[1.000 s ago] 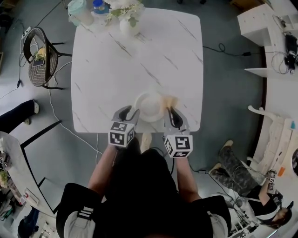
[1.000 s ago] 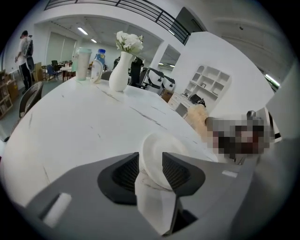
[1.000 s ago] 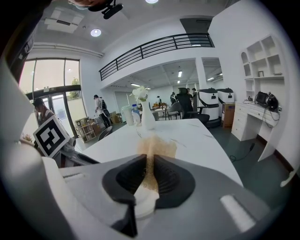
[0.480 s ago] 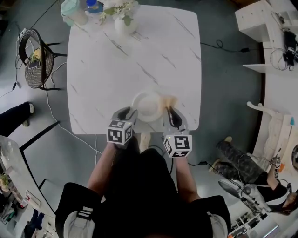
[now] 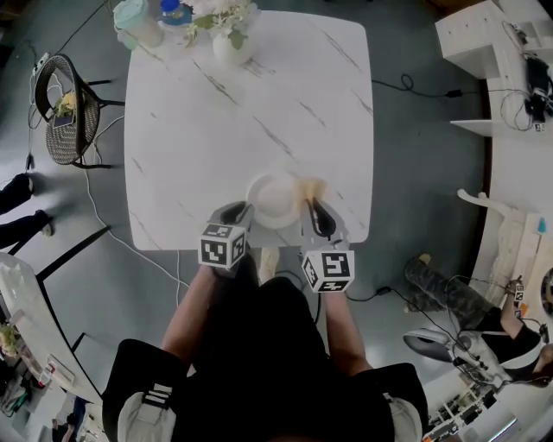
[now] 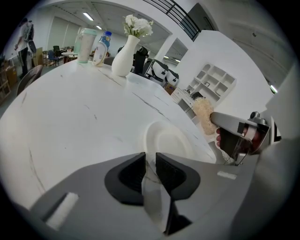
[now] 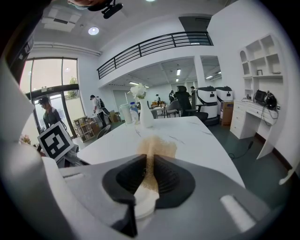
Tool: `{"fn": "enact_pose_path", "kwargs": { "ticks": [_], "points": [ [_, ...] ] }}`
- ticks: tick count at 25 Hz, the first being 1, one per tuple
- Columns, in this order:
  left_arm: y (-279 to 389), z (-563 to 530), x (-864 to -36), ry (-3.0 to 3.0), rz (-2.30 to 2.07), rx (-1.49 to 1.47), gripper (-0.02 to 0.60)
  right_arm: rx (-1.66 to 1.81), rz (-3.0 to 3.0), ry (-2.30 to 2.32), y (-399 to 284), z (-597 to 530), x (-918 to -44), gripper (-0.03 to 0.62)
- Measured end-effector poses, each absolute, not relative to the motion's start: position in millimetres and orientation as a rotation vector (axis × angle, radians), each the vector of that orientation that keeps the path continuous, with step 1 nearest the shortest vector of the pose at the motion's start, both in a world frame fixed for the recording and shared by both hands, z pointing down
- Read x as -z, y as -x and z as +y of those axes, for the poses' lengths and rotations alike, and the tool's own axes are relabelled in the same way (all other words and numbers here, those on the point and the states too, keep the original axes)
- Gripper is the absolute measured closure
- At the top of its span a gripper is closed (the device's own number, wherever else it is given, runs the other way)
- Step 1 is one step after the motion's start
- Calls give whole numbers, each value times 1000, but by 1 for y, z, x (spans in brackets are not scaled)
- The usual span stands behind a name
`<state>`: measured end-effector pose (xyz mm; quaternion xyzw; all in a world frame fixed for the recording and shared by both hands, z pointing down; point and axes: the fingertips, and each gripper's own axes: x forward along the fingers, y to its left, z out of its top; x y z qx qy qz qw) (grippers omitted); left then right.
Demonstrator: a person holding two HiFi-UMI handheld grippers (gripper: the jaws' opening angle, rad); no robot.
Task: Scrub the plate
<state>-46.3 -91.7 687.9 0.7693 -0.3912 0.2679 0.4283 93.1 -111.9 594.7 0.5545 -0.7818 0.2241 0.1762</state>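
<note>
Head view footage shows the plate (image 5: pixel 275 198) lying flat on the white marble table (image 5: pixel 216 112), close to the near edge and between the two grippers. The near left rim of the plate is met by the left gripper (image 5: pixel 244 210). Its jaws have just been closing, and in the left gripper view they are seen drawn to a narrow gap, with the rim taken between the pads as far as can be judged. The plate is therefore judged to be steadied now, so that scrubbing can be started.

At the plate's right rim a tan scrubber (image 5: pixel 314 186) is held by the right gripper (image 5: pixel 313 207). In the right gripper view the jaws are seen pressed together on it, with most of the pad left sticking out ahead. No contact between scrubber and the plate's middle is shown yet.

Far across the table a white vase (image 5: pixel 232 45) with flowers and two bottles (image 5: pixel 160 17) are left well apart from the work.
</note>
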Motion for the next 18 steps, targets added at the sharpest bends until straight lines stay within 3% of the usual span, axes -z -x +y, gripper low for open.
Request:
{"fn": "enact_pose_path", "kwargs": {
  "ticks": [9, 18],
  "points": [
    [46, -92, -683, -1931, -1005, -630, 528, -588, -2347, -1471, -47, -115, -567, 542],
    [45, -90, -683, -1915, -1016, -618, 529, -635, -2335, -1232, 8, -107, -614, 542]
  ]
}}
